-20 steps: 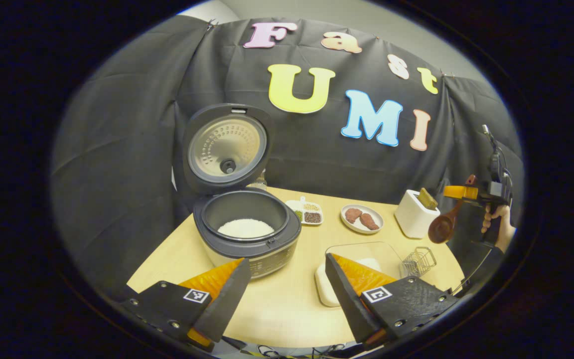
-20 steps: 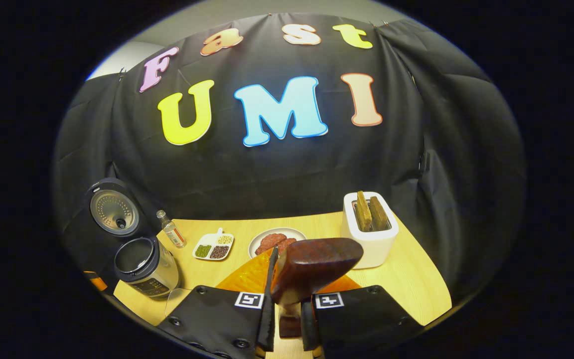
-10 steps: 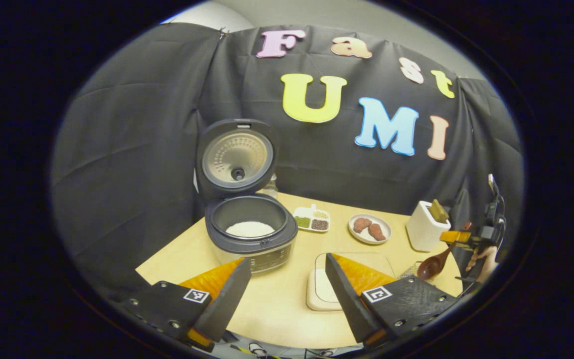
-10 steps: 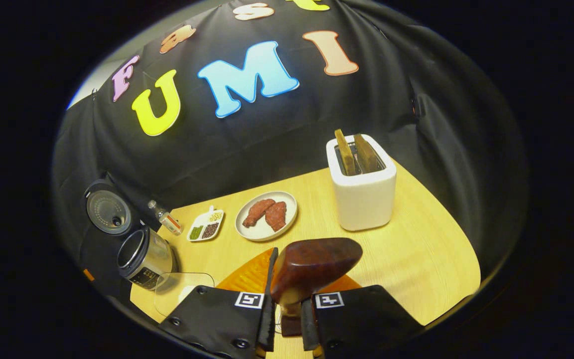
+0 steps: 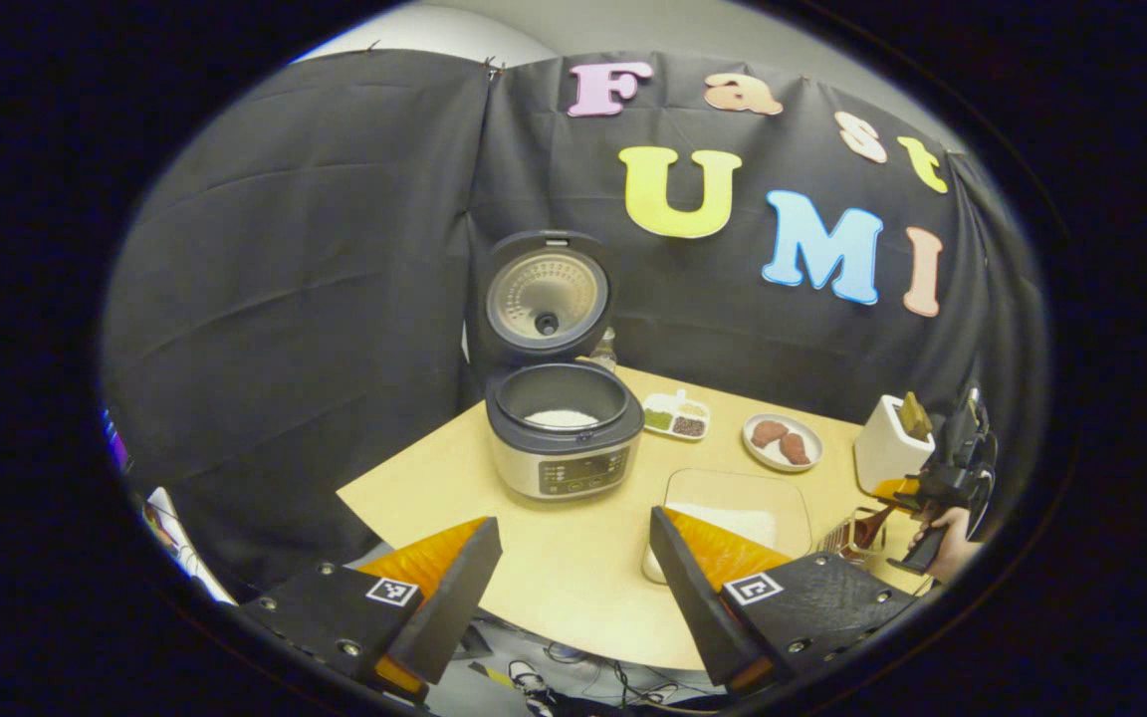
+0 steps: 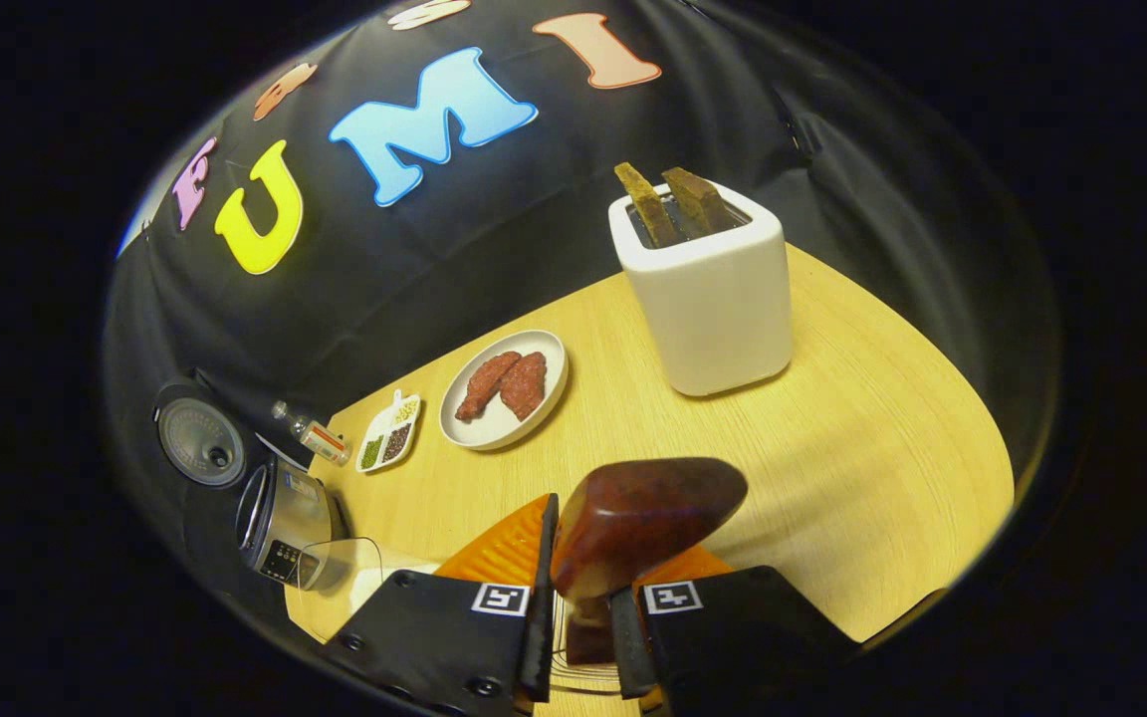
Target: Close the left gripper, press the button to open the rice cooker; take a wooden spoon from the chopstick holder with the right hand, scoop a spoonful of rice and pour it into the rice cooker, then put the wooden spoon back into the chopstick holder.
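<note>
The rice cooker [image 5: 562,448] stands open on the wooden table [image 5: 454,478], its lid [image 5: 546,299] upright and white rice [image 5: 561,418] in the pot. My left gripper [image 5: 573,583] is open and empty, held back over the table's near edge. At the far right a hand holds my right gripper [image 5: 897,490], and the wooden spoon [image 5: 870,528] hangs down into the wire chopstick holder [image 5: 844,538]. In the right gripper view my right gripper [image 6: 578,622] is shut on the wooden spoon [image 6: 638,513], bowl end up, with thin wires of the holder just beneath.
A clear glass dish of rice [image 5: 733,503] lies in front of the cooker. A white toaster [image 6: 708,289] with two slices, a plate of meat [image 6: 504,388], a divided seed dish [image 6: 389,433] and a small bottle [image 6: 310,435] stand farther back. The rice cooker [image 6: 285,518] sits far left.
My left gripper has drawn back from the cooker, still open. My right gripper has come down with the spoon, from above the table to the wire holder.
</note>
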A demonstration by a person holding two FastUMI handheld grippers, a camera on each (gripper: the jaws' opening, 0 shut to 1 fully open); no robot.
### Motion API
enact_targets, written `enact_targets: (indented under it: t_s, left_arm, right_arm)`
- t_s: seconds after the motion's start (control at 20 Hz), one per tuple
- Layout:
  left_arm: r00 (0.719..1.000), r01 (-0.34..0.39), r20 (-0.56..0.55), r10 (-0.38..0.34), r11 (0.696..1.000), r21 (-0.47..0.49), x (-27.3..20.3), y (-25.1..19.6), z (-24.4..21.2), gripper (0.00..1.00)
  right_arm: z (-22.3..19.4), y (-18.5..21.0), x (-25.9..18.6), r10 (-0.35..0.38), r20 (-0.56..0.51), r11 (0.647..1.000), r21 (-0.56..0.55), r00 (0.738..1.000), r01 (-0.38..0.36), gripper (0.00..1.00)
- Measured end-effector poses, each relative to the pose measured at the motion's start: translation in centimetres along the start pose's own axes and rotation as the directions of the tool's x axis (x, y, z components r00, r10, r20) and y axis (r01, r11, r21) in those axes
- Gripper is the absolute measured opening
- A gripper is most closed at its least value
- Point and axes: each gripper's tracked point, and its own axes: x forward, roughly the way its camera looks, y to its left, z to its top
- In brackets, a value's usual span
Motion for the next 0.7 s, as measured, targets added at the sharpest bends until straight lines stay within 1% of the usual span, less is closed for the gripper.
enact_targets:
  t_s: [0.05,0.1,0.15,0.2,0.25,0.3,0.35,0.5,0.7]
  left_arm:
    - [1.000,0.007,0.007,-0.007,1.000,-0.013,0.1,0.0,0.6,0.95]
    - [1.000,0.012,0.019,-0.012,1.000,-0.019,0.3,0.1,1.4,0.95]
    - [0.999,0.014,0.032,-0.013,1.000,-0.015,0.8,0.3,2.3,0.95]
    - [0.999,0.013,0.051,-0.013,1.000,-0.007,1.3,0.6,3.6,0.94]
    - [0.997,0.017,0.074,-0.017,1.000,0.000,1.7,0.7,5.1,0.95]
    - [0.995,0.024,0.097,-0.025,1.000,0.007,2.2,0.8,6.6,0.94]
    - [0.992,0.029,0.122,-0.031,0.999,0.018,2.5,1.2,8.3,0.94]
    - [0.981,0.041,0.185,-0.050,0.998,0.052,4.3,2.7,13.3,0.95]
    - [0.966,0.090,0.235,-0.108,0.992,0.086,8.4,4.0,20.7,0.94]
  right_arm:
    - [0.0,-0.3,-0.2,-0.010,0.001,1.000,-0.003,1.000,0.010,0.18]
    - [0.2,-0.5,-0.5,-0.013,0.009,1.000,-0.010,1.000,0.013,0.28]
    - [0.1,-0.6,-1.1,-0.012,0.013,1.000,-0.016,1.000,0.012,0.31]
    - [0.2,-0.7,-1.5,-0.016,0.021,1.000,-0.024,1.000,0.016,0.52]
    - [0.4,-1.0,-2.3,-0.030,0.035,0.999,-0.038,0.999,0.031,0.74]
    - [0.3,-1.3,-2.8,-0.051,0.056,0.997,-0.054,0.997,0.054,0.96]
    - [0.6,-1.8,-3.5,-0.073,0.086,0.994,-0.075,0.994,0.080,0.99]
    - [1.4,-2.8,-7.3,-0.140,0.192,0.979,-0.118,0.971,0.164,0.98]
    - [0.9,-2.2,-12.2,-0.180,0.262,0.966,-0.137,0.948,0.221,0.98]
